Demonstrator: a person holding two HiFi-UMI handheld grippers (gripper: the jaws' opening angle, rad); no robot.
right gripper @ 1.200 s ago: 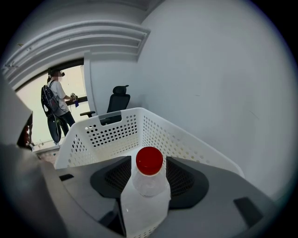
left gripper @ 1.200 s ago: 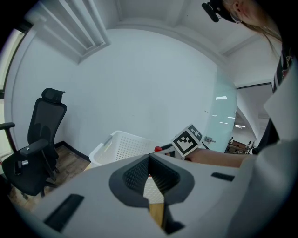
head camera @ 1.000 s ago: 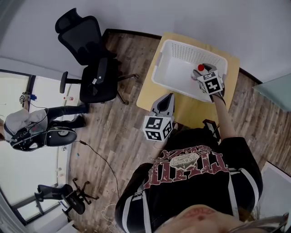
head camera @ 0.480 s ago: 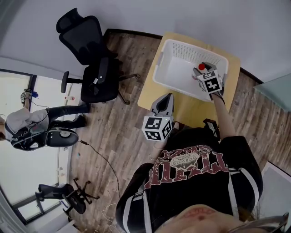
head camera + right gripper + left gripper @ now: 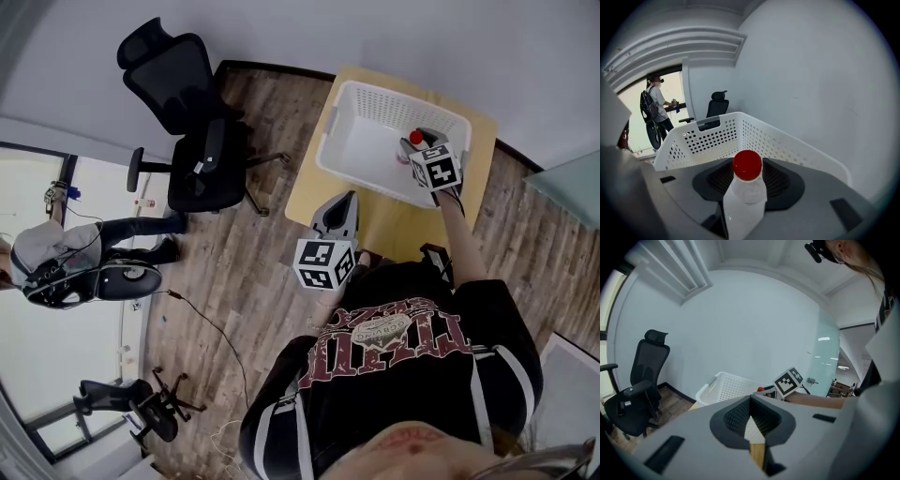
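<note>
The clear plastic bottle [image 5: 746,194] with the red cap [image 5: 747,165] is in my right gripper [image 5: 413,148]. The two dark pads are pressed on its sides just below the neck, so this gripper is closed on the bottle. The long axis of the bottle runs along the jaws, and the cap end is away from my hand, pointing up and forward. In the head view the cap is over the inside of the white perforated basket [image 5: 394,95], near the corner that is closest to me on my right side. The open mouth of the basket is therefore below and in front of the bottle, and I cannot tell if the bottle touches the rim. My right arm is stretched forward across the small wooden table [image 5: 398,223], on which the basket stands. My left gripper [image 5: 343,208] is much nearer to my body, low at the near edge of the table and well apart from the bottle. Its jaws are together and nothing is between them, and it points towards the basket. A black office chair [image 5: 192,131] stands on the wood floor at the left of the table, and another person [image 5: 56,272] is farther left.
</note>
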